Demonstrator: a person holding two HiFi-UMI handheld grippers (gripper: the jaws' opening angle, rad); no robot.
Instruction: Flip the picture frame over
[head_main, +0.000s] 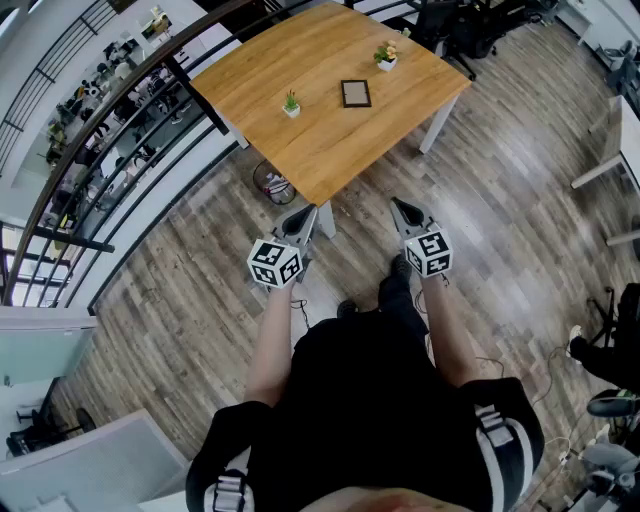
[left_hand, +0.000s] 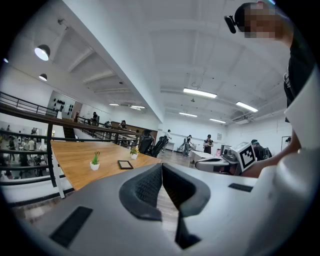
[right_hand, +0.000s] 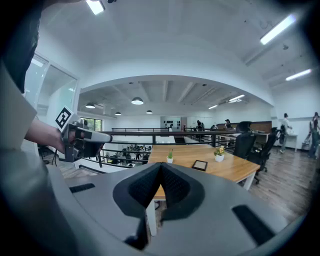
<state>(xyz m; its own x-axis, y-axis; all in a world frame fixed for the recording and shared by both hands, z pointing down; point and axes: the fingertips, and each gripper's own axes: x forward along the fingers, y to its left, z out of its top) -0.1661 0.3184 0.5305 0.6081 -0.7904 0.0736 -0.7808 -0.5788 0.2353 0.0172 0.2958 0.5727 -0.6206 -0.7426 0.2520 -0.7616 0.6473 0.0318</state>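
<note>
- Stands on the plank floor (head_main: 180, 300) short of the wooden table (head_main: 320, 150), one gripper in each hand, both aimed toward the table's near corner.
- Holds the left gripper (head_main: 304, 213) with its jaws pressed together and nothing between the pads, well back from the table edge and over bare floor.
- Holds the right gripper (head_main: 398, 204) the same way, jaws closed on nothing, tipped slightly downward and side by side with the left one, but apart from it.
- Picture frame (head_main: 355, 93): flat on the table top, past the middle toward the far side, well apart from both grippers.
- Dark border and paler centre on the frame; probably face up, though too small in every view to be sure.
- Small green plant (head_main: 291, 104) in a white pot to the frame's left, clear of it.
- Flowering plant (head_main: 386, 57) in a white pot beyond the frame to its right, near the far edge, also not touching it.
- Dark metal railing (head_main: 100, 110) along the table's left side, with a lower level visible through it.
- Round bin (head_main: 273, 183) on the floor by the table's near-left edge.
- Black office chairs (head_main: 450, 25) past the far corner.
</note>
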